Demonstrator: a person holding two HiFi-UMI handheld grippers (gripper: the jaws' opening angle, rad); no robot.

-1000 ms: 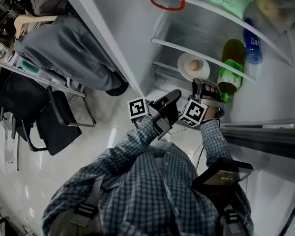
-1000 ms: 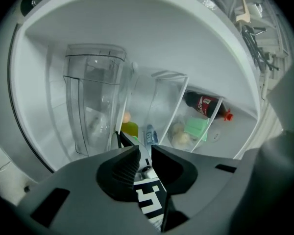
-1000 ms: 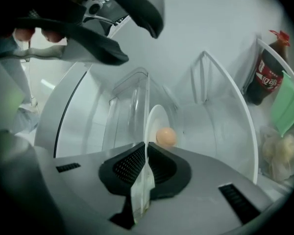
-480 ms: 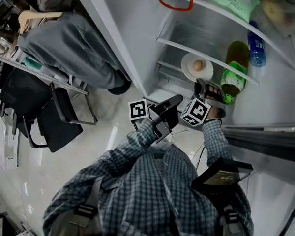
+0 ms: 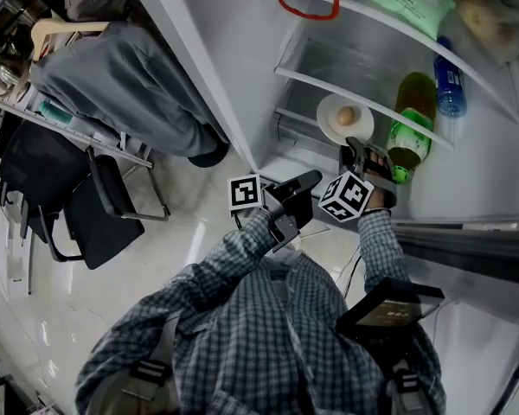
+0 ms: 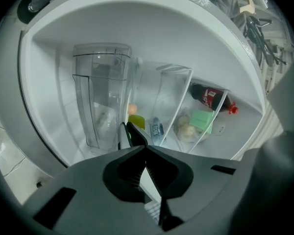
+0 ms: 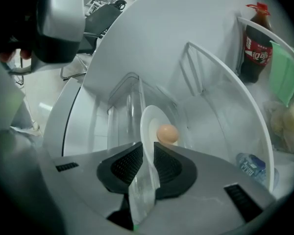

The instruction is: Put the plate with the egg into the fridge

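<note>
Plate [image 5: 344,118] with the egg [image 5: 347,115] sits in the fridge [image 5: 242,59] left of the green bottle [image 5: 404,141]; right tool [image 7: 148,160] has just spread off its rim, looks delivered; left tool [image 6: 129,131] pressed together

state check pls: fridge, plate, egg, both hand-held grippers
fridge: open.
plate: set down on a fridge shelf, near rim between the right jaws.
egg: whole, sitting on the plate.
right hand-held gripper: open; jaws have just been opening, plate rim between them, not clamped.
left hand-held gripper: shut, empty, in front of the fridge.
</note>
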